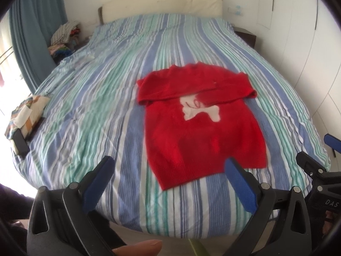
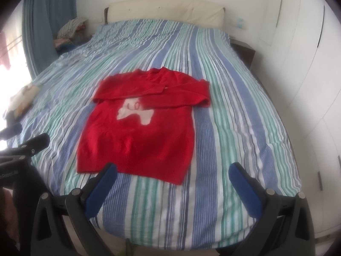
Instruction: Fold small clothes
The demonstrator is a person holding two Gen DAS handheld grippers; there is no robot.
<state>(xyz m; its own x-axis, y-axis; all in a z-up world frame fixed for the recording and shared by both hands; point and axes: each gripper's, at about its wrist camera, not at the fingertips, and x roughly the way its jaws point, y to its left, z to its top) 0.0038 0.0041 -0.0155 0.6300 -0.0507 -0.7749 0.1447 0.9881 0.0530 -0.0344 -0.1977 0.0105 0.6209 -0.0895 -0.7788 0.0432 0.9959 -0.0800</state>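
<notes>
- Nearest, the left gripper [image 1: 168, 166] and right gripper [image 2: 172, 173] hang over the near edge of the bed [image 2: 234, 85], both released, jaws spread wide and holding nothing.
- Just beyond them, the red sweater [image 2: 138, 136] lies flat on the striped cover, hem nearest, its 2 sleeves folded across the chest.
- Judged step: sleeves done; next, each gripper should pinch 1 hem corner and carry it far toward the collar.
- Farthest, a pillow [image 2: 166, 10] rests by the wall.

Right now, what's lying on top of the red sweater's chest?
Both sleeves are folded across the red sweater, covering the top of its pale motif. The chest beneath them is hidden.
</notes>
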